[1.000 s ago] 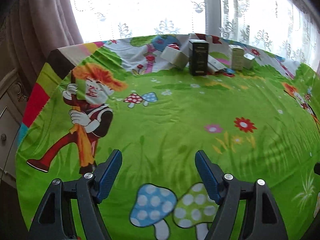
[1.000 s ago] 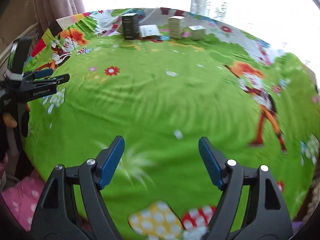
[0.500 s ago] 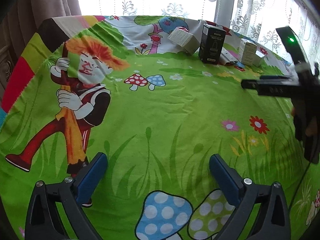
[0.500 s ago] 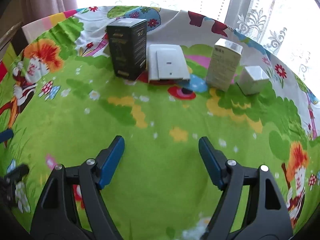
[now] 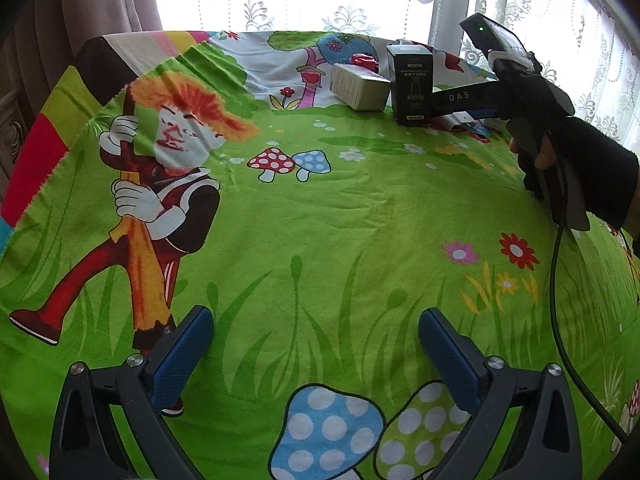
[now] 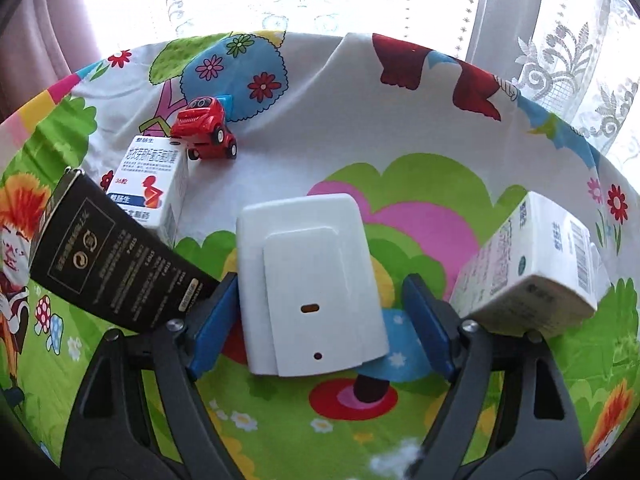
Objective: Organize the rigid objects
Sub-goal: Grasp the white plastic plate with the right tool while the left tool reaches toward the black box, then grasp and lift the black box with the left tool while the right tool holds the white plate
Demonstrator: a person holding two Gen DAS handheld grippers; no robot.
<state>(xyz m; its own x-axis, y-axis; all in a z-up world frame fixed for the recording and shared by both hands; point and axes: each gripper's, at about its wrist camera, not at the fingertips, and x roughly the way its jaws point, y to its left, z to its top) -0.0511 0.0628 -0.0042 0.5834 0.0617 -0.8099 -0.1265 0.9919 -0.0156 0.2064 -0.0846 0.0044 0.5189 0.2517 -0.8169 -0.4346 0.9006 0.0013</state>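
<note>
Your right gripper (image 6: 318,316) is straddling the one white plate (image 6: 308,284) lying flat on the cloth (image 6: 400,420), jaws parted; the left pad is at its edge, the right pad standing clear, so nothing is clenched. Flanking it, one black box (image 6: 108,264) is standing to the left and one white box (image 6: 532,264) to the right. Behind the black box, a second white box (image 6: 154,188) is lying beside one red toy car (image 6: 206,128). Your left gripper (image 5: 314,356) is hanging released and empty over bare cloth, its jaws having just been opening wide, well apart from the row.
</note>
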